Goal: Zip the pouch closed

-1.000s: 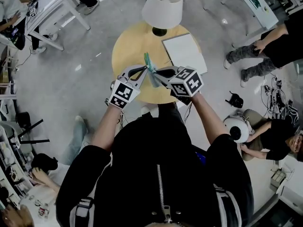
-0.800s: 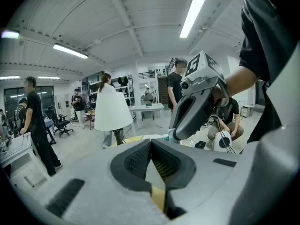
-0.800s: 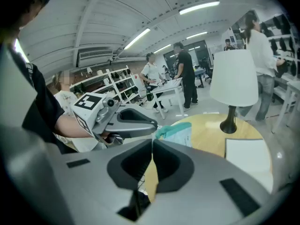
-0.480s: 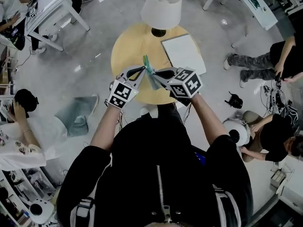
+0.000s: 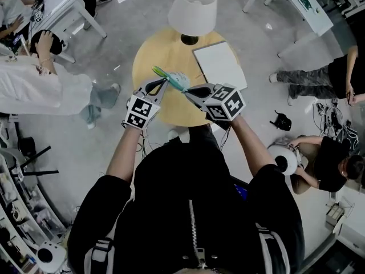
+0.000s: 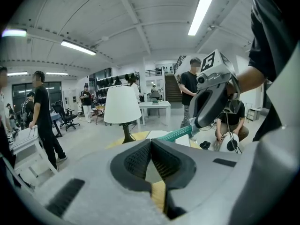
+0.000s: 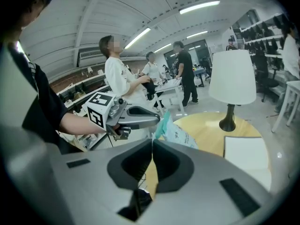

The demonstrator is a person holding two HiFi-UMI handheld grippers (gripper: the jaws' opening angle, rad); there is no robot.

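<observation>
Pouch (image 5: 175, 80) is up in the air btwn the two grippers, over the near-left part of the round yellow counter (image 5: 149, 56), not resting on it. It's a pale pouch w/ small print and a teal zip edge (image 6: 181, 132). In the head view that edge slants from upper left down toward the right.

Left gripper (image 5: 162, 84): jaws clenched, pads pressed together in the left gripper view, w/ the teal zip edge starting right at their tips. In the right gripper view its tips pinch the top edge of the pouch (image 7: 178, 134), so it's grasping the pouch at the left end of the zip.

Right gripper (image 5: 187, 92): jaws also clenched, pads meeting in the right gripper view, pouch just past their tips. In the left gripper view its tips sit on the far end of the teal zip edge. Grasping the pouch there; slider or fabric, can't tell.

Both grippers point toward each other and a bit down, marker cubes facing up, tips near each other w/ the pouch spanning the gap.

On the counter: table lamp (image 5: 193, 9) w/ white shade at the far edge, white pad (image 5: 221, 64) lying flat on the right side, apart from the pouch.
</observation>
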